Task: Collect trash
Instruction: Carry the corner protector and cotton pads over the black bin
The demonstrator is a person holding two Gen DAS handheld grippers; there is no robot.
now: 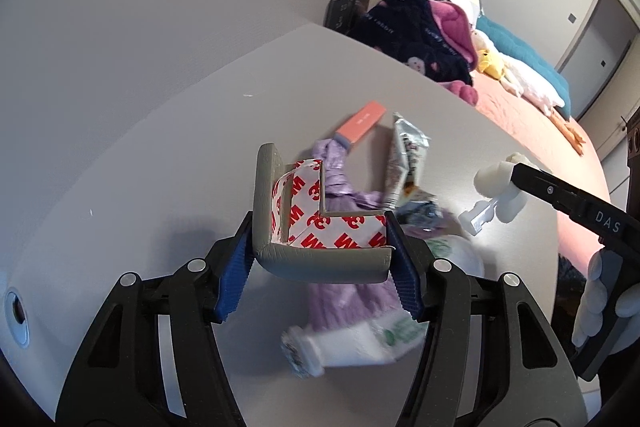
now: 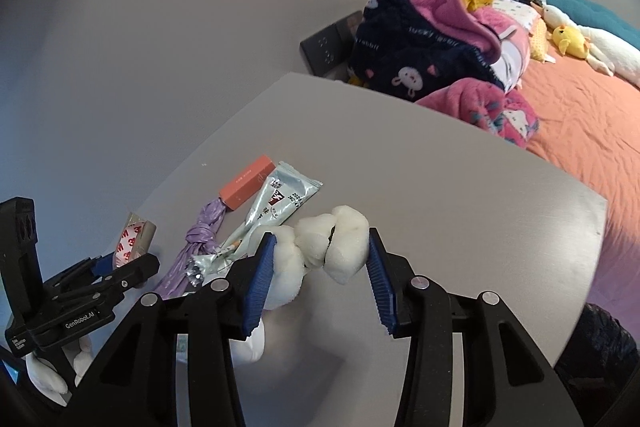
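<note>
Right now my left gripper [image 1: 320,247] is closed around a grey L-shaped foam corner guard [image 1: 280,227] lined with white tape printed in red; both blue pads [image 1: 236,275] press its lower bar, and it hangs above the grey tabletop [image 1: 140,147]. My right gripper [image 2: 322,267] pinches a lumpy white foam piece [image 2: 332,239] between its blue pads, jaws fairly wide apart because the foam is bulky, held just above the same table.

Below and between the two tools lies the remaining trash: a knotted lilac plastic bag [image 1: 340,187], a salmon-pink rectangular box [image 1: 360,121] touching the bag's knotted end, a crumpled silvery-green foil sachet [image 2: 280,203] just beside the box, and a blurred white tube with green print [image 1: 360,343] near the table's front edge. Beyond the table sits a bed with an orange cover [image 2: 580,131], piled with dark and pink fleece clothing [image 2: 420,47].
</note>
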